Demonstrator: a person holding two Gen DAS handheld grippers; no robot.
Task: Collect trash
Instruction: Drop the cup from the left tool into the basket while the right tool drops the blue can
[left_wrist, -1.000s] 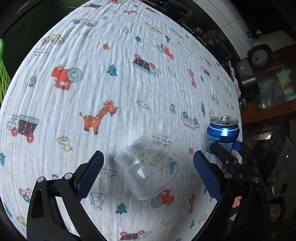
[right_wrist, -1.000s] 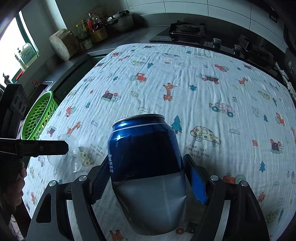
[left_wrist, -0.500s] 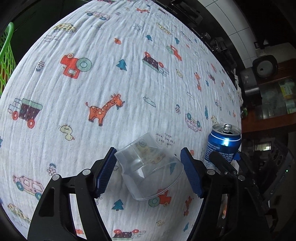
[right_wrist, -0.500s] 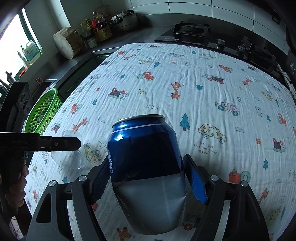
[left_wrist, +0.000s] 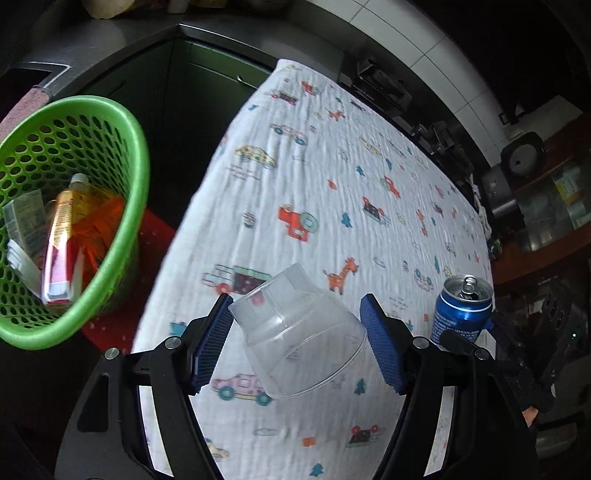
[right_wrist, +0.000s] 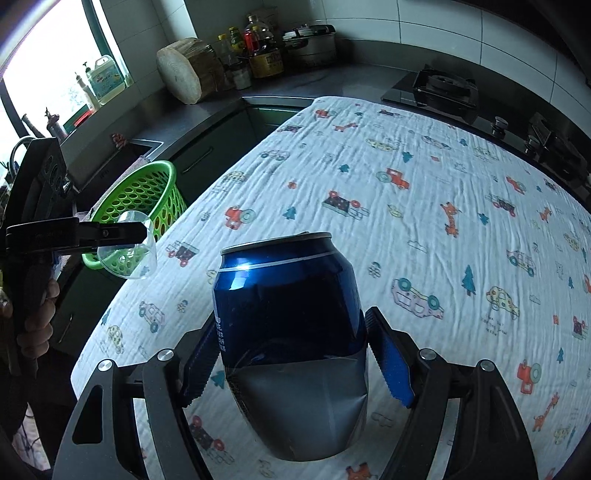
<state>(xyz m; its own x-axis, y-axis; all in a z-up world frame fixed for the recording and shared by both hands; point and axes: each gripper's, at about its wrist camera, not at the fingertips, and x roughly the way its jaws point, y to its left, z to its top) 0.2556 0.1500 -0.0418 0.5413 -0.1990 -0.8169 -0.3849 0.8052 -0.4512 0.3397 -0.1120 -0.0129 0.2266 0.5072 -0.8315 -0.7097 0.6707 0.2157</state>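
Left gripper (left_wrist: 297, 345): your jaws are clenched on the clear plastic cup (left_wrist: 295, 332), which lies on its side between the blue pads, lifted clear of the cloth and seen against it.
Right gripper (right_wrist: 295, 363): your jaws are clenched on the blue can (right_wrist: 290, 317), upright, opened top showing in the left view, both pads pressed on its sides.
Where the cup is: in the right view it hangs in the left jaws over the edge of the surface (right_wrist: 424, 229), in front of the green basket (right_wrist: 146, 192), not yet over its mouth as far as you can tell.
Where the can is: held above the patterned cloth, well apart from the basket.
Basket: it stands off the surface's left edge, low beside the dark cabinets; its rim is plain in the left view.
Already collected: a bottle (left_wrist: 61, 236) with a yellow and red label, a carton (left_wrist: 24, 221) and some orange and white scraps lie inside.
Left on the surface: nothing else shows on the cloth in either view.
Progress: you look close to the end, with the last two pieces both in hand.
Still to do: carry the cup over the rim and release it, then do the same with the can.
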